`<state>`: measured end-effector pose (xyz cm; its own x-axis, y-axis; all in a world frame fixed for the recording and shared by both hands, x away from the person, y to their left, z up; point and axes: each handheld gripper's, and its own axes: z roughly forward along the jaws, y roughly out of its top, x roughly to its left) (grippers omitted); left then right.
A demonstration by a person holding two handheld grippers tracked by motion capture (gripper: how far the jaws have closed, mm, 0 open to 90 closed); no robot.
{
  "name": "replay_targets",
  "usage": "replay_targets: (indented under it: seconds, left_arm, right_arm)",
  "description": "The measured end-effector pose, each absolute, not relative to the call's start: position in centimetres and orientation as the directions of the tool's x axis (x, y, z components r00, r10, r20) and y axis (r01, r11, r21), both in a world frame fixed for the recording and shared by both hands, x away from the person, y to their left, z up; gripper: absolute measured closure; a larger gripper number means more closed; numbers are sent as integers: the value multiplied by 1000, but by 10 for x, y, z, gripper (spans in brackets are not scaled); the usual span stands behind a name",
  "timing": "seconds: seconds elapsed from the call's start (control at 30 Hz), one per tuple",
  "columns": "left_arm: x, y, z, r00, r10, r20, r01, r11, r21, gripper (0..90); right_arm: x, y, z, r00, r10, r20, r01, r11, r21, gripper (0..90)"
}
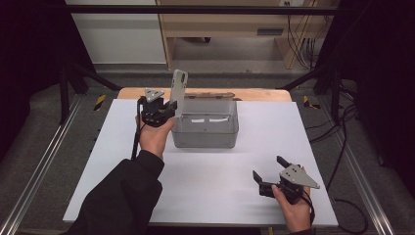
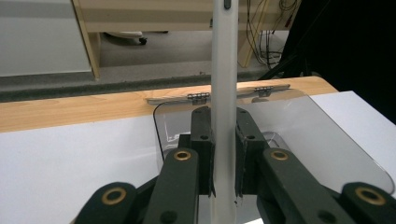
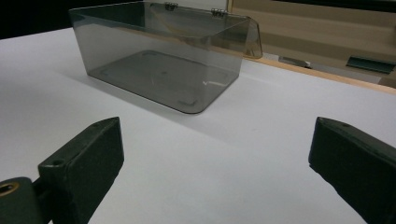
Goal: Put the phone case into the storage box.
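**High view: phone case held upright beside open box**

High view showed the left gripper [image 1: 169, 108] clamped on a pale phone case [image 1: 178, 87], held upright just beside the left wall of a clear smoky plastic box [image 1: 205, 131] at the far middle of the white table [image 1: 112, 161]. Left gripper view confirmed it: jaws pressed flat against both faces of the phone case [image 2: 224, 84], thin edge toward the camera, lower end pinched, the rest rising well above the pads. Beyond it, the box's hinged lid [image 2: 280, 130] lay thrown back, open.

Judged light and thin, probably somewhat flexible and smooth-sided; likely to bow or slip if squeezed at an edge. Best gripped across the flat faces near one end, as here, with the camera cut-out end kept free.

Right gripper [image 1: 268, 175] rested near the table's front right, well apart from the box [image 3: 163, 60], jaws spread wide with nothing between them.
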<state>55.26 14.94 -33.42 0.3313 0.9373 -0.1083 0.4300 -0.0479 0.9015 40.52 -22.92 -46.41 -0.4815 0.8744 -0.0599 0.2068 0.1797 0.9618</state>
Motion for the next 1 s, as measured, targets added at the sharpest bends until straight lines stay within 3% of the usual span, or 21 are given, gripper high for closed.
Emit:
replay_targets:
  seconds: [0.4, 1.0]
  left_arm:
    - [570, 145, -345, 277, 955, -106, 439, -27, 898, 810]
    - [568, 135, -362, 288, 953, -99, 440, -39, 897, 810]
  right_arm:
    - [405, -225, -465, -489, 867, -91, 200, 214, 956, 37]
    - [404, -224, -464, -491, 866, -92, 199, 214, 956, 37]
